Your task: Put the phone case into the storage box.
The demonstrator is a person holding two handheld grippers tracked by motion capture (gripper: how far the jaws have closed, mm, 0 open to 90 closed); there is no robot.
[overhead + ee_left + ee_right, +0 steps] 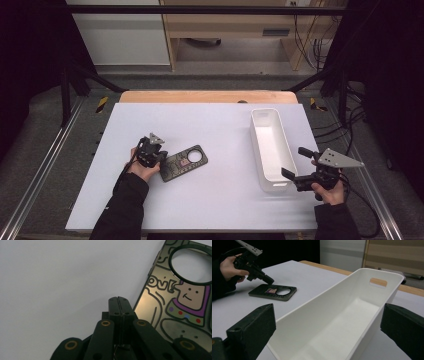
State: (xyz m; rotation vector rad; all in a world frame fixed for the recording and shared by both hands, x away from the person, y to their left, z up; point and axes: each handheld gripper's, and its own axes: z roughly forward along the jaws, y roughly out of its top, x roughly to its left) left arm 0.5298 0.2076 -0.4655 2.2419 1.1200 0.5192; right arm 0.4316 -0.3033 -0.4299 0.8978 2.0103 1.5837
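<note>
Right gripper fingers wide at the white bin; left gripper pressed shut beside the light, stiff, slick phone case lying flat on the counter, best pinched at its edge.

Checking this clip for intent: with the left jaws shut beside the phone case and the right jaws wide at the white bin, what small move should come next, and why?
Probably open the left gripper and set its jaws over the near edge of the phone case. Its jaws are shut with nothing between them, their tips beside the case's edge, and the case lies flat on the table. The right gripper waits open at the end of the white bin.
</note>
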